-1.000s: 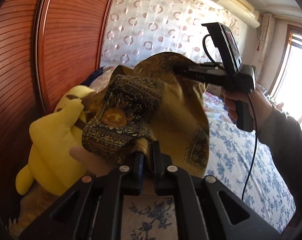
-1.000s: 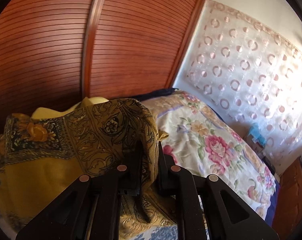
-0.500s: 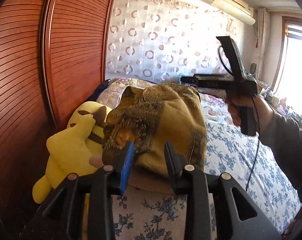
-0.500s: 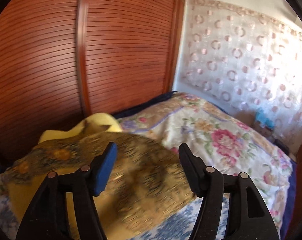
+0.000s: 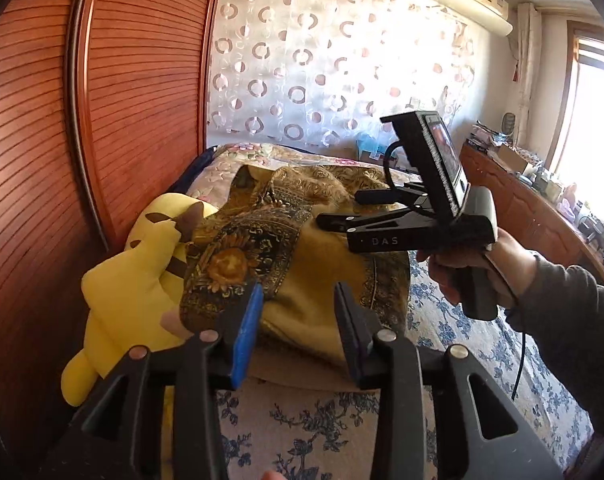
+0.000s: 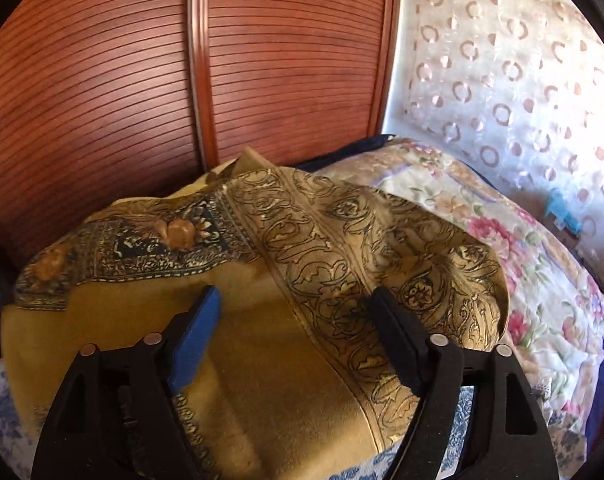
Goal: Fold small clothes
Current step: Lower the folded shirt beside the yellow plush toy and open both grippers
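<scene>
A mustard-yellow cloth with dark ornate borders lies in a loose heap on the bed, partly over a yellow plush toy. In the right wrist view the cloth fills the foreground. My left gripper is open and empty, just in front of the cloth's near edge. My right gripper is open and empty above the cloth; it also shows in the left wrist view, held by a hand over the heap.
The bed has a blue-flowered sheet and a pink-flowered quilt toward the far end. A red-brown slatted wardrobe runs along the left. A curtain and a cluttered wooden dresser stand behind.
Both grippers were shut on the cloth and holding it up; both opened and let it go. The cloth dropped onto the bed and the plush toy, and both grippers drew back a little.
</scene>
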Tool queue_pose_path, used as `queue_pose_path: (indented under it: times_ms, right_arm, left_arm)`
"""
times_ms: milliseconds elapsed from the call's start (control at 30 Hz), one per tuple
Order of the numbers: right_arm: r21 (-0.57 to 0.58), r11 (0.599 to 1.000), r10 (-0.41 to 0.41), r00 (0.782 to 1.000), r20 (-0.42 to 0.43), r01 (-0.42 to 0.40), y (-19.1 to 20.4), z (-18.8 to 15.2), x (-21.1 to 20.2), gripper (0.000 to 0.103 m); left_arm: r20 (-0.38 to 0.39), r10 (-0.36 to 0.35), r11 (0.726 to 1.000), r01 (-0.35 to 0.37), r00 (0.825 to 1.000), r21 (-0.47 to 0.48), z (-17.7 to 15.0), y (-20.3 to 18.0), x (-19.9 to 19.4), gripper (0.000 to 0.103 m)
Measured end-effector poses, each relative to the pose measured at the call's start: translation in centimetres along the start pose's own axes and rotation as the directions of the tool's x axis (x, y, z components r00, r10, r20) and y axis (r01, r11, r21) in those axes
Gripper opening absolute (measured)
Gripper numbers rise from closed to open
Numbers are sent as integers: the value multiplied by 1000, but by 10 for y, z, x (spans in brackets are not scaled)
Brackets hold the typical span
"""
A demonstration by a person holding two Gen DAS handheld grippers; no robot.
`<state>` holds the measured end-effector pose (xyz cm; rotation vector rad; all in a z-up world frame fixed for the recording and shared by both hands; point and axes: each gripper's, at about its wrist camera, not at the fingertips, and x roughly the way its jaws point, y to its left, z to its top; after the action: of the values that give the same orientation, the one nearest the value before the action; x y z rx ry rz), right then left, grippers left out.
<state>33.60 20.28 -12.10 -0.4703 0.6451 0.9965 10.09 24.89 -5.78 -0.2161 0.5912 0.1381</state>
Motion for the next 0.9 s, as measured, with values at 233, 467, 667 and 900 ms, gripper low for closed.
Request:
queue_pose_path:
  times_ms: [233, 467, 667, 900]
  right_arm:
    - [58, 998, -32, 999, 15, 31, 3, -6, -33, 81]
    - [102, 993, -60, 995, 74, 52, 21, -36, -103, 81]
    - [159, 983, -110, 987, 116, 91, 34, -71, -168, 85]
    - [236, 958, -199, 971, 133, 164, 40, -123, -236, 89]
  left_arm:
    - [40, 25, 1000, -26, 999, 17, -3, -7, -27, 38]
    - [60, 22, 998, -26, 998, 64, -11, -27, -50, 39]
    - [41, -2, 993, -3, 999, 116, -23, -55, -61, 39]
    - [-2, -29, 988, 29, 1000, 153, -38, -94, -60, 39]
